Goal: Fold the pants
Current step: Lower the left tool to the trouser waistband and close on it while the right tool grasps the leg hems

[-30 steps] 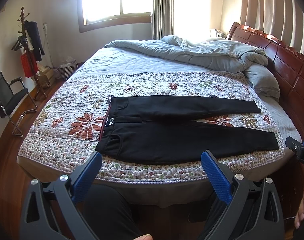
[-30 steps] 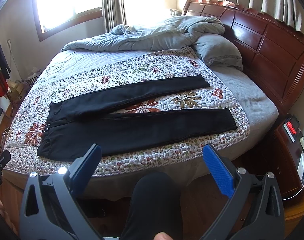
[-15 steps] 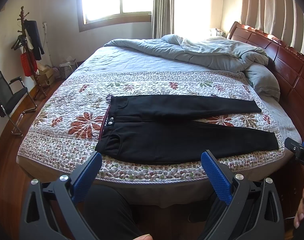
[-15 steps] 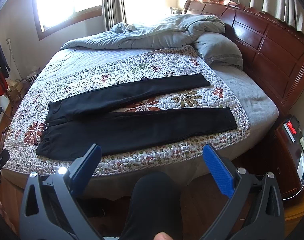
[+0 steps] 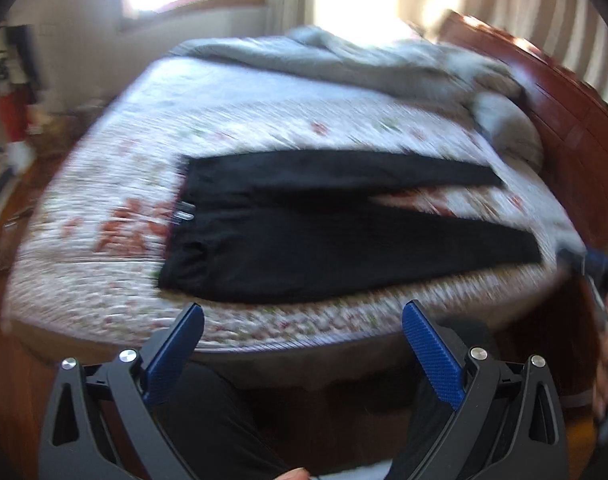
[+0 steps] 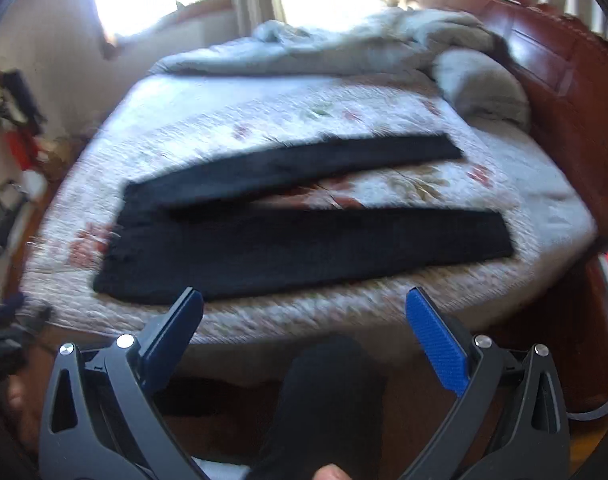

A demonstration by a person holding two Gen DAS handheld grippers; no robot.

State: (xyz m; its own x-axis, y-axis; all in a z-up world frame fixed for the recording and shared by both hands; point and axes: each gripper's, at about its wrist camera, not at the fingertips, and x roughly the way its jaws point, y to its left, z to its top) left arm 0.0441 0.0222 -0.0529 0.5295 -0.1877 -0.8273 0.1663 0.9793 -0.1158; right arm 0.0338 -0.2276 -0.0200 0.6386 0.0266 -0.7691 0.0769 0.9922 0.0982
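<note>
Black pants [image 5: 323, 236] lie flat on a floral quilt [image 5: 104, 264], waistband to the left and both legs spread apart toward the right. The right wrist view shows the same pants [image 6: 304, 244]. My left gripper [image 5: 302, 312] is open, held short of the bed's near edge below the pants' seat, gripping nothing. My right gripper [image 6: 304, 298] is open too, short of the near edge below the lower leg. The right gripper's body [image 5: 595, 272] shows at the far right of the left wrist view. Both views are motion-blurred.
A rumpled grey duvet [image 6: 343, 44] and a pillow [image 6: 483, 88] fill the far side of the bed. A dark wooden headboard [image 6: 563, 64] runs along the right. A person's dark-clad leg [image 6: 327, 400] stands before the bed. A coat rack [image 5: 20, 68] stands at left.
Both grippers have moved forward and lower toward the bed, so the pants look larger. The views have gone blurry. The pants lie as before, and both grippers remain open.
</note>
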